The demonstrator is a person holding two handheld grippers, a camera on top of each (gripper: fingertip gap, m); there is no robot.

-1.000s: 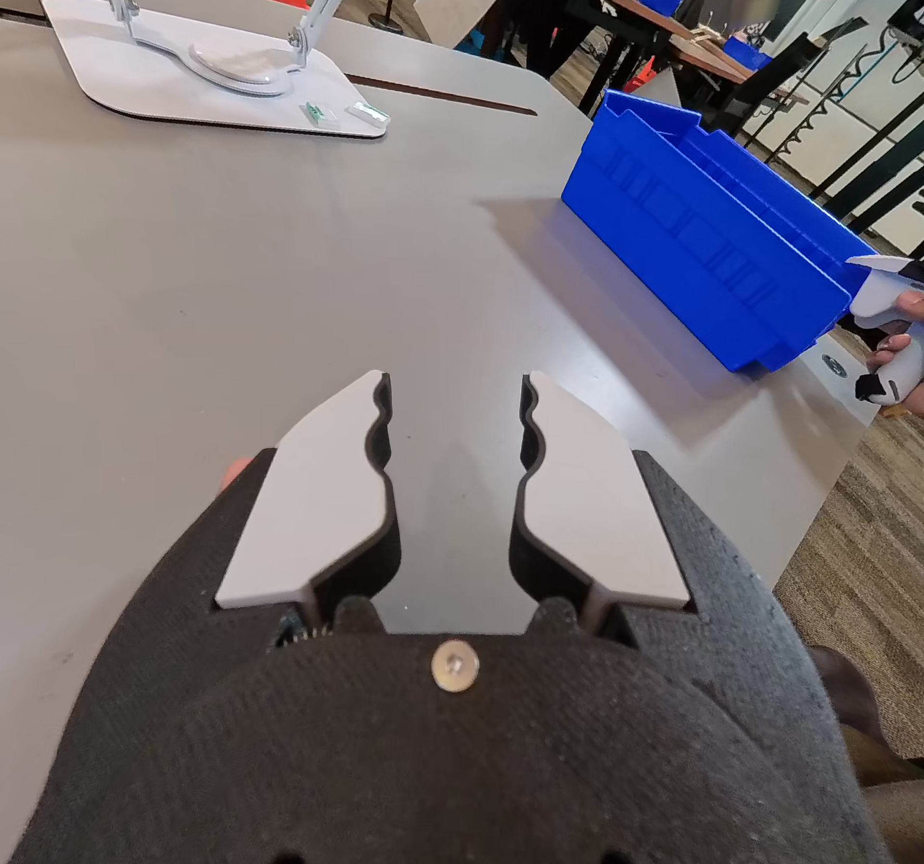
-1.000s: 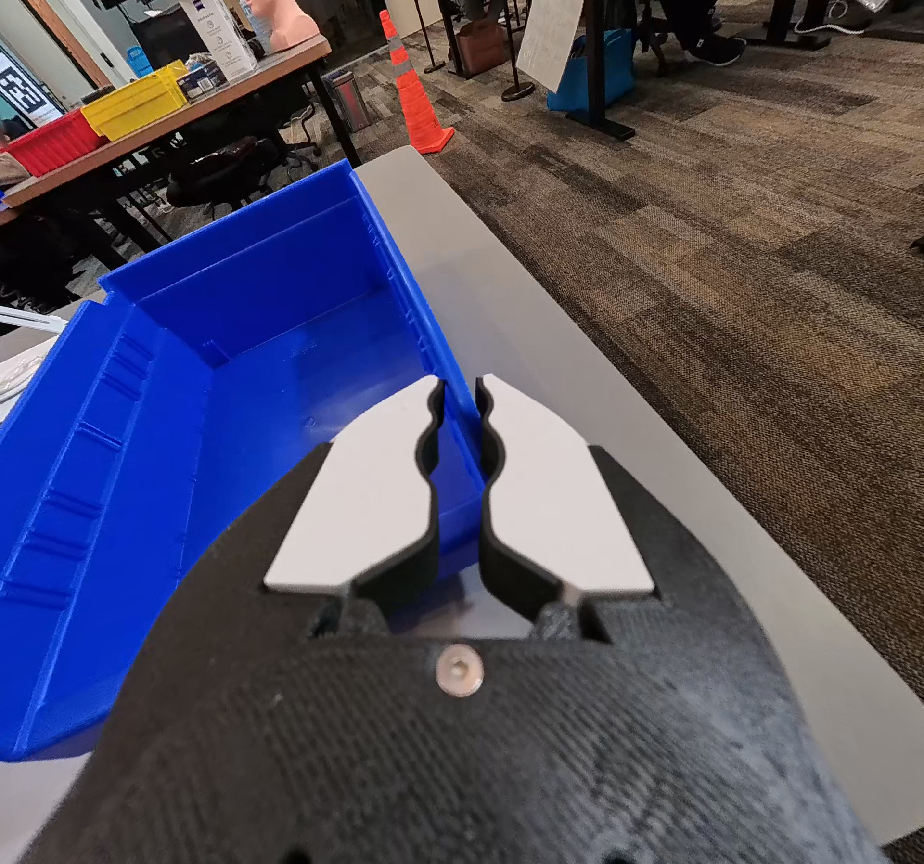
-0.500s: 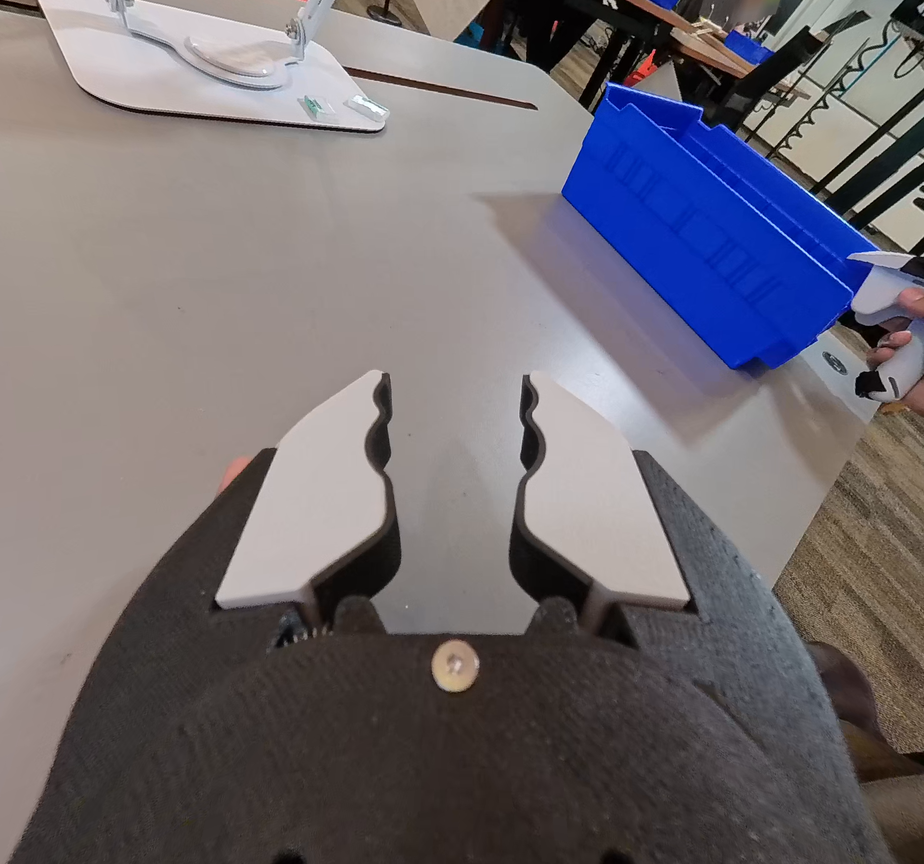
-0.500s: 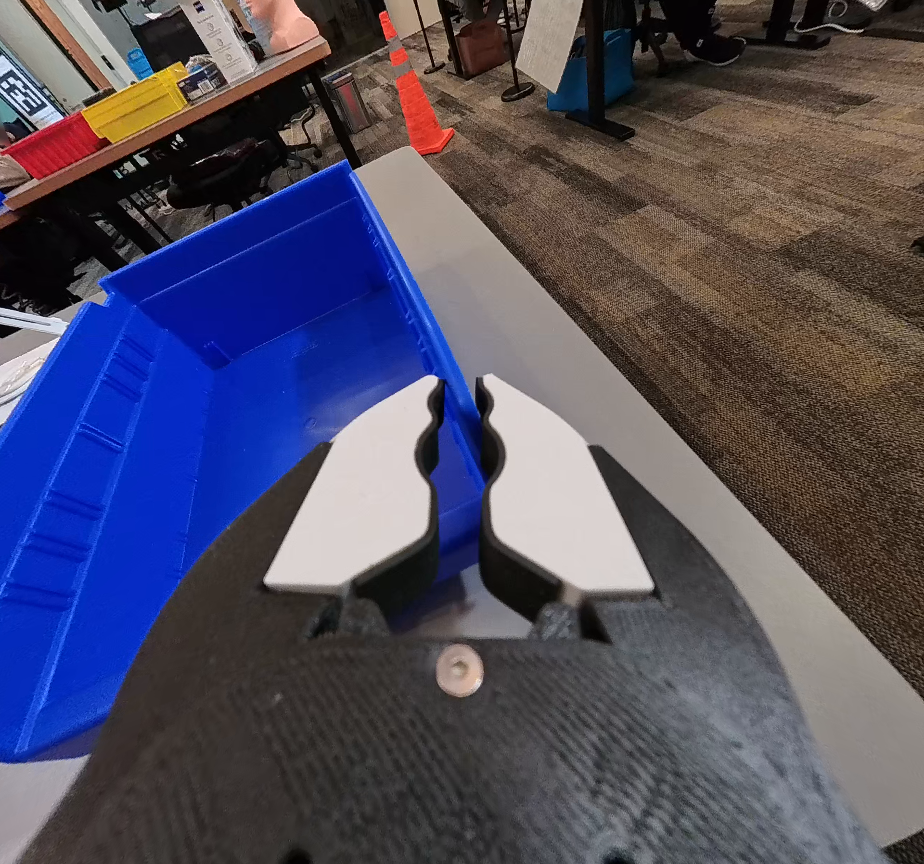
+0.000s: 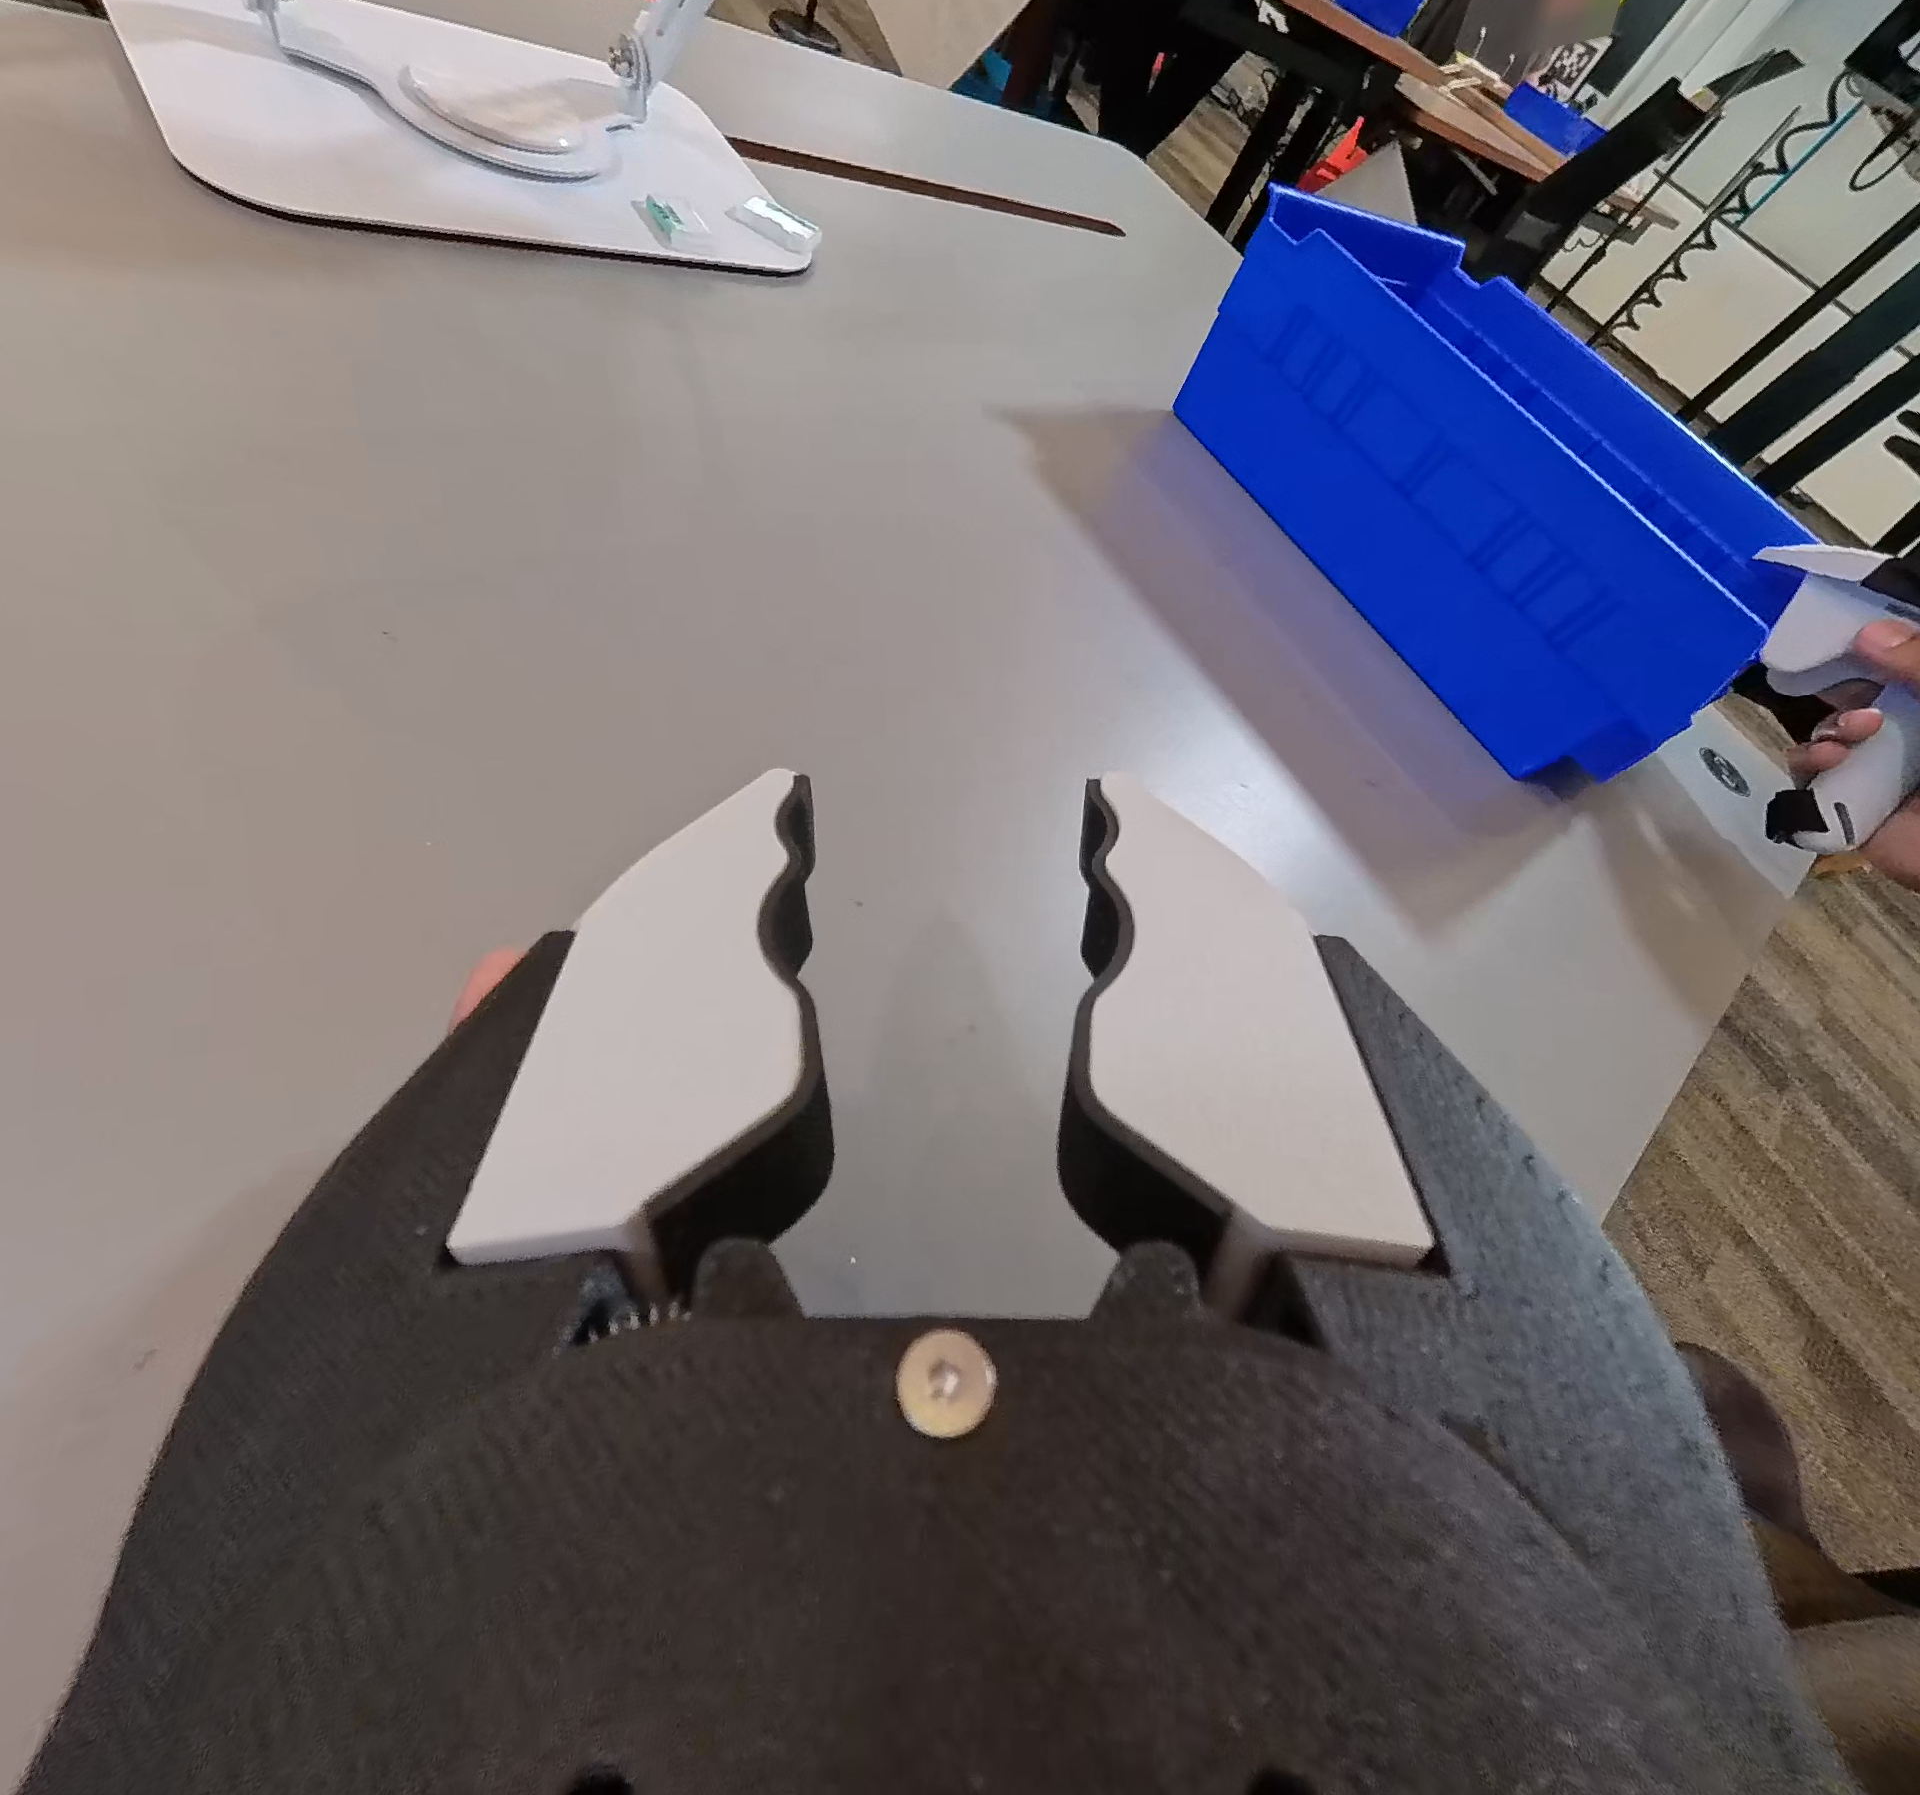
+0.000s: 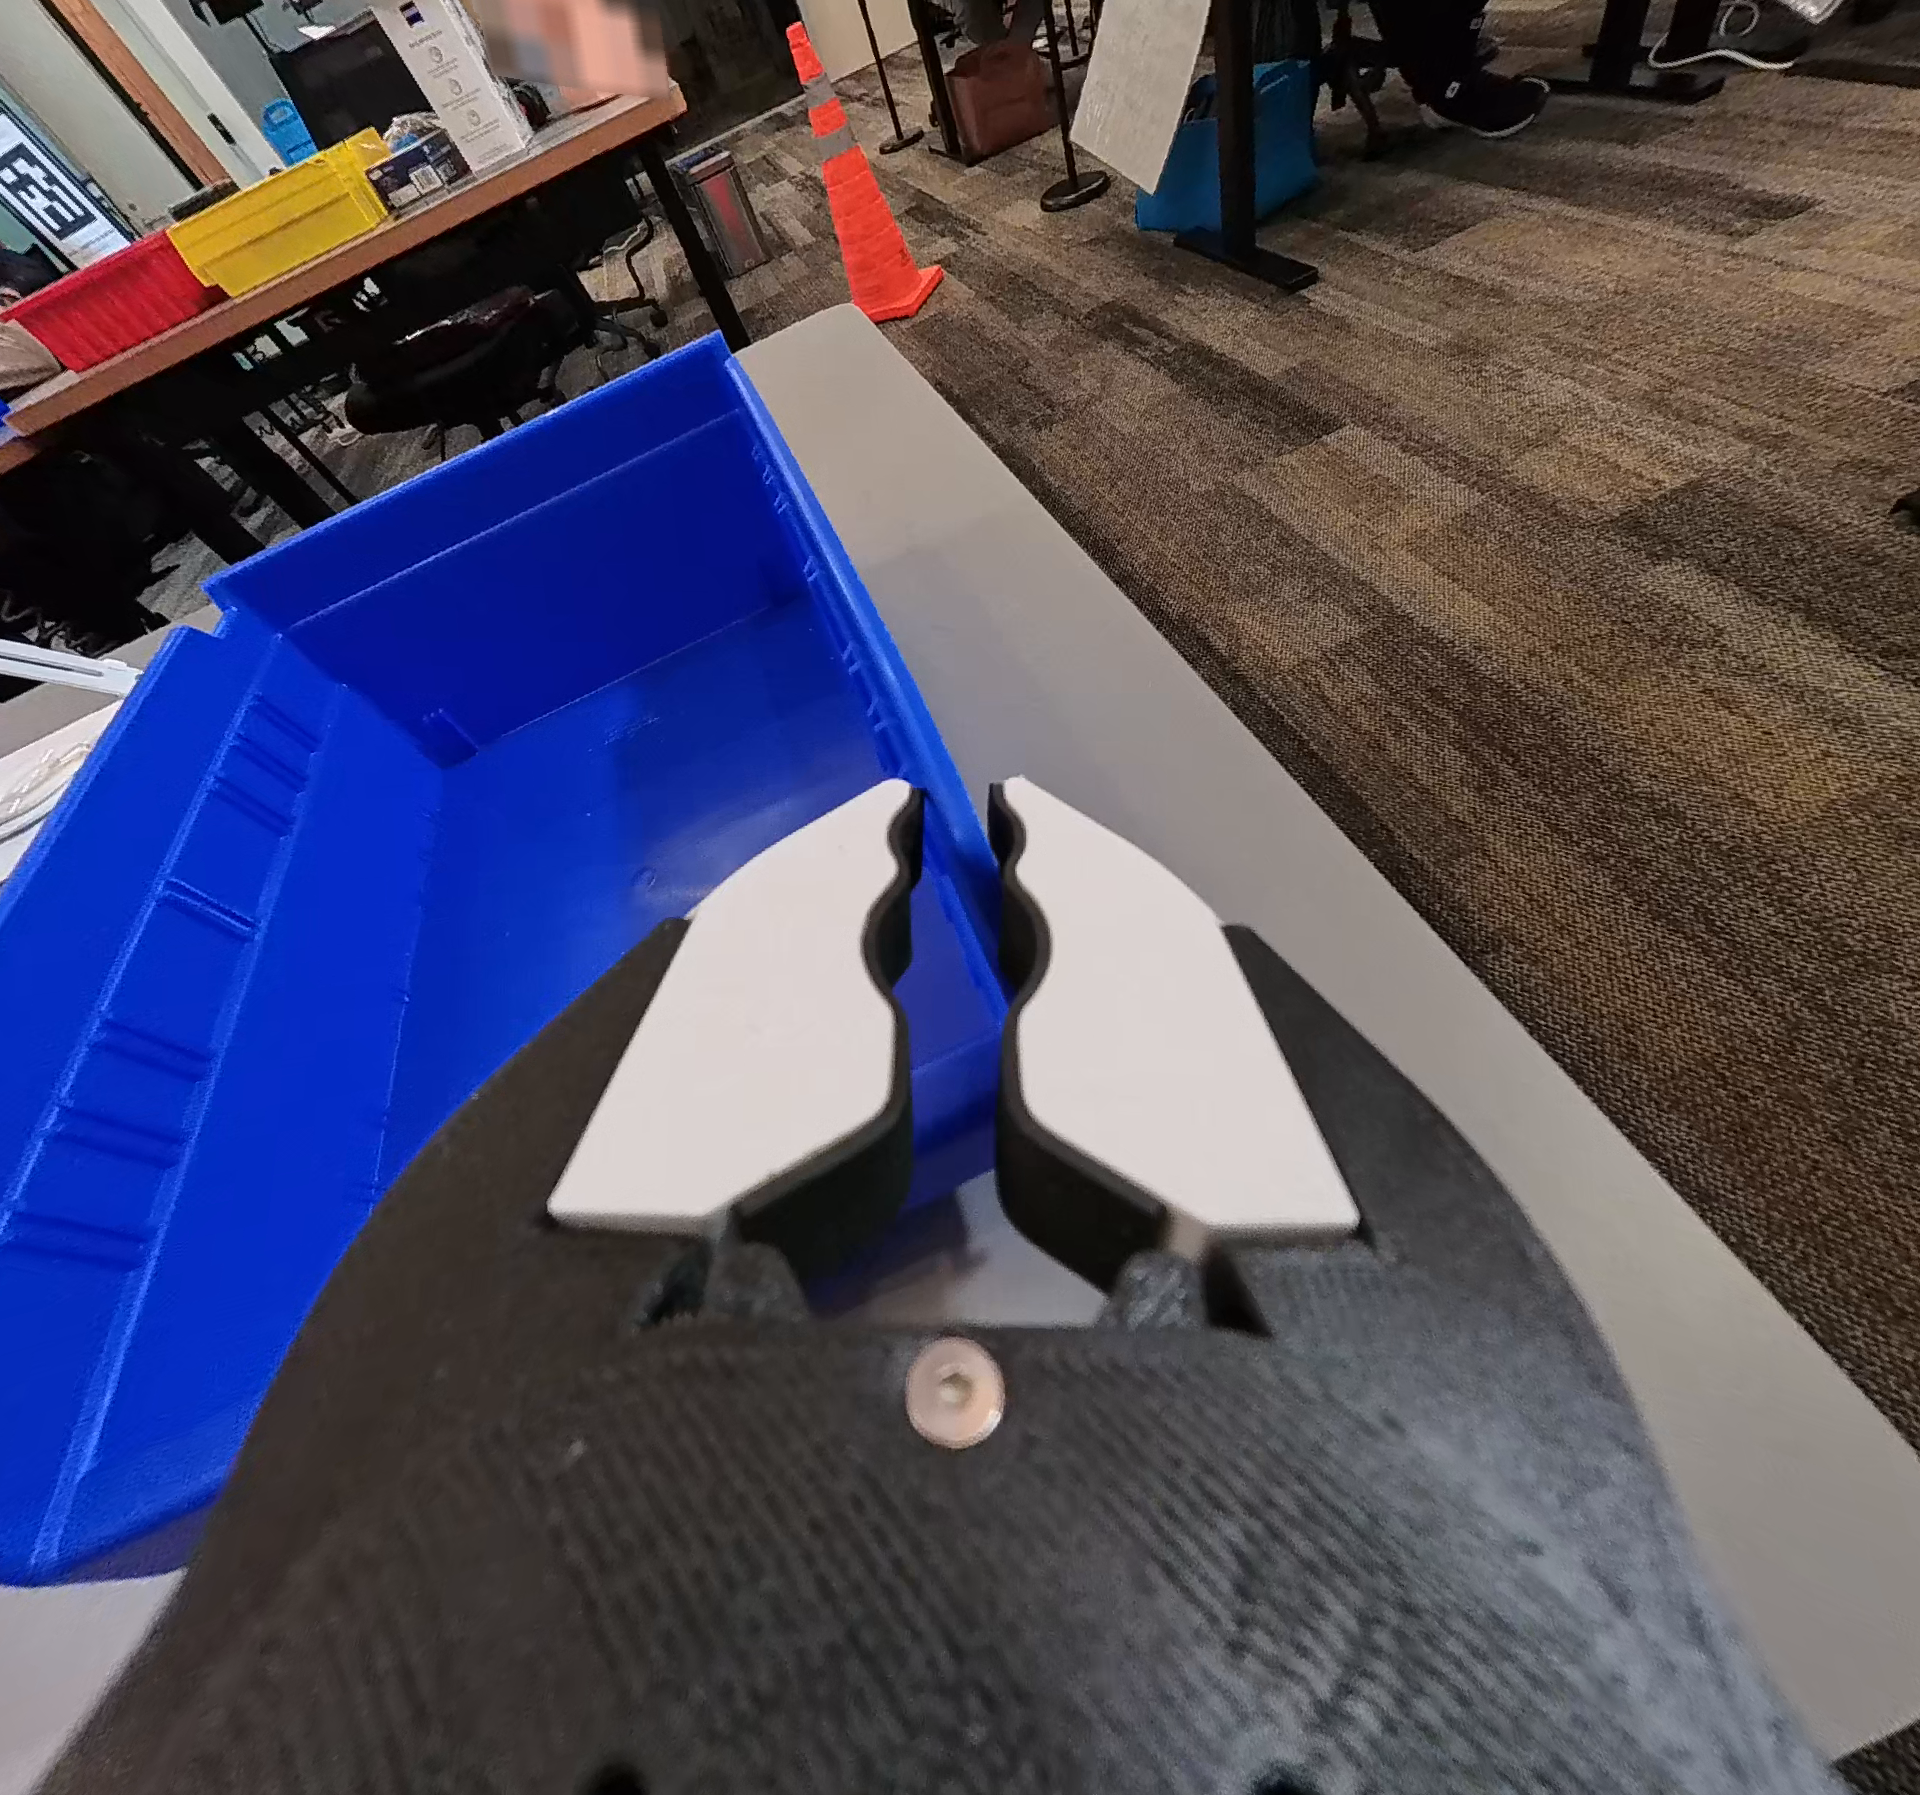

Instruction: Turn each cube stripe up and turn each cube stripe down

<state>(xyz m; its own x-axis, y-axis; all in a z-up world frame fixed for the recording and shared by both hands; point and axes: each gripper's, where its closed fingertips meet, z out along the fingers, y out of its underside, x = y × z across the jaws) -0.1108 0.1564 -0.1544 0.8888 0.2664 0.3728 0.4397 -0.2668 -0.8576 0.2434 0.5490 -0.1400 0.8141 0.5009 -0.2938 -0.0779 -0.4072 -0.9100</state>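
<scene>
Grey worktop [image 5: 520, 550] bare mid-span. Blue bin [image 6: 582, 810] at its right edge, empty as far as visible. Left gripper [image 5: 943, 789] spread wide, nothing in it. Right gripper [image 6: 956, 800] narrowly parted, straddling the bin's wall; contact unclear. No cubes in view; can't judge handling or hold.

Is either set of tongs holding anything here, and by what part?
The left tongs are open over the bare table, holding nothing. The right tongs straddle the blue bin's near-corner wall; whether the fingers actually grip it cannot be told.
</scene>
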